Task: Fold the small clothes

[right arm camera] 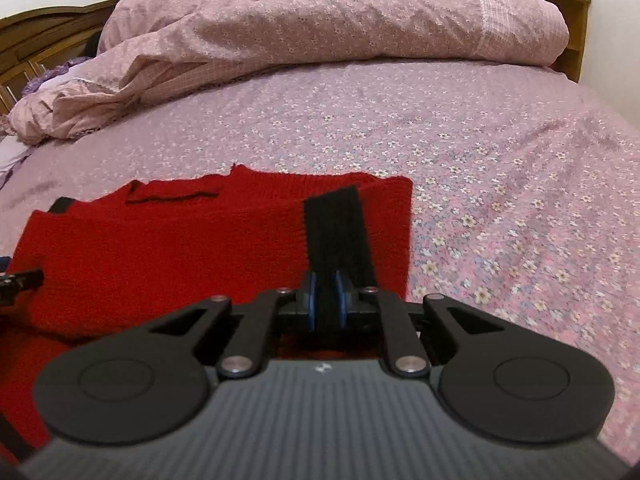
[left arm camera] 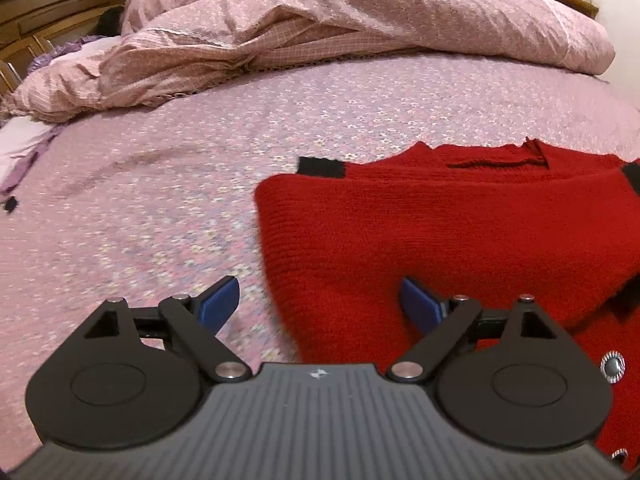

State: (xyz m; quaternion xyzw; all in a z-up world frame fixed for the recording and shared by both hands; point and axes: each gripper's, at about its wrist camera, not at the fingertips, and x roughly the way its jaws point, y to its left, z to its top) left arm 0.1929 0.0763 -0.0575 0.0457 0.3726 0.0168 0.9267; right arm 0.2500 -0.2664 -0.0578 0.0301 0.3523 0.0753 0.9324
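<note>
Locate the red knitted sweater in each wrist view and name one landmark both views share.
Left wrist view: the red knitted sweater fills the lower right, lying on the bed; the open left gripper straddles its left edge.
Right wrist view: it lies lower left to centre, and the right gripper is shut on its black cuff.
Shared landmark: the crumpled pink duvet across the top of both views.
</note>
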